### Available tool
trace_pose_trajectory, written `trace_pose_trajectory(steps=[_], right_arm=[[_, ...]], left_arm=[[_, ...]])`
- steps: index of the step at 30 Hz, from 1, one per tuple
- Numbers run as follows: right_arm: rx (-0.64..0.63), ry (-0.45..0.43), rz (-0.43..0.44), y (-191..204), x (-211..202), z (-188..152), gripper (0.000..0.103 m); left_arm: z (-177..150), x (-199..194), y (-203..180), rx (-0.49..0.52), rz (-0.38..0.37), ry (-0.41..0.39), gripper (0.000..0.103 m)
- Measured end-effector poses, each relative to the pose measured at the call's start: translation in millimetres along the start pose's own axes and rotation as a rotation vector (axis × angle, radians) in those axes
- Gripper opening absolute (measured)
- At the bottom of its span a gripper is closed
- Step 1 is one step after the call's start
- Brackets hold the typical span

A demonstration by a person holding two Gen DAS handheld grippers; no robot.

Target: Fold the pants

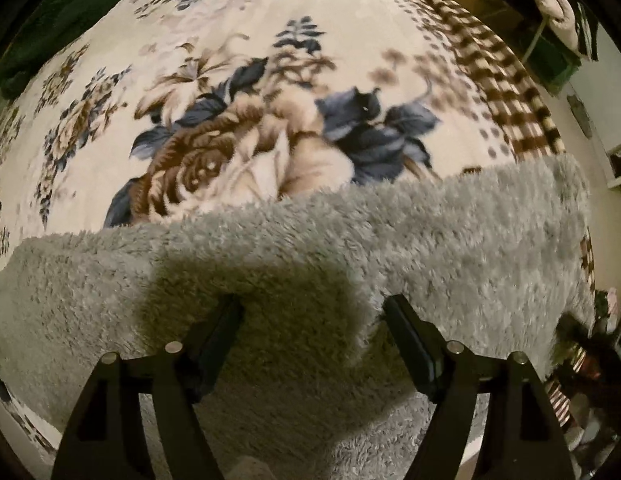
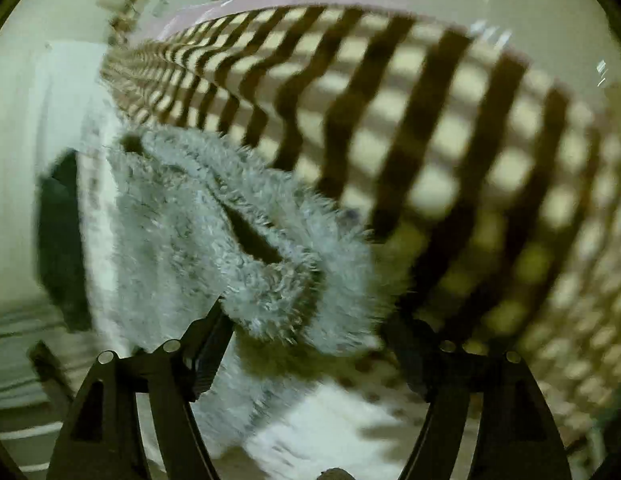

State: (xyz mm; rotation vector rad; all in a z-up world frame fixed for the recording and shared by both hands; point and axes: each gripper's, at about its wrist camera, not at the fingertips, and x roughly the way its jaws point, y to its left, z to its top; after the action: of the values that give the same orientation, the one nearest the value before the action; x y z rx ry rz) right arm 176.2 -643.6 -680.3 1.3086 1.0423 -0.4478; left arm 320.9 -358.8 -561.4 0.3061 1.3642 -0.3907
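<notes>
Pants point(image 1: 294, 256), grey shaggy fleece, lie on the floral blanket point(image 1: 230, 80) near the bed's checked edge; left gripper point(image 1: 312, 312) fingers wide apart, right gripper point(image 2: 306, 316) fingers spread, view blurred.

The fuzzy gray pants point(image 1: 450, 240) lie spread flat across the bed, near its checkered edge. One bunched end point(image 2: 270, 264) hangs over that edge.
</notes>
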Motion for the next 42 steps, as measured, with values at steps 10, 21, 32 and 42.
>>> trace_pose_trajectory(steps=[10, 21, 32, 42], right_arm=[[-0.009, -0.029, 0.241, 14.6, 38.1, -12.6, 0.077], [-0.032, -0.059, 0.206, 43.0, 75.7, -9.3, 0.032], [-0.166, -0.21, 0.042, 93.4, 17.4, -42.1, 0.019], [-0.455, -0.298, -0.053, 224.5, -27.5, -134.3, 0.019]], left_arm=[[-7.7, 8.1, -6.4, 0.009, 0.001, 0.026, 0.075], [-18.4, 13.9, -1.7, 0.012, 0.0, 0.042, 0.075], [-33.3, -12.8, 65.4, -0.066, -0.014, 0.034, 0.075], [-70.7, -63.2, 210.6, -0.299, 0.009, -0.01, 0.075]])
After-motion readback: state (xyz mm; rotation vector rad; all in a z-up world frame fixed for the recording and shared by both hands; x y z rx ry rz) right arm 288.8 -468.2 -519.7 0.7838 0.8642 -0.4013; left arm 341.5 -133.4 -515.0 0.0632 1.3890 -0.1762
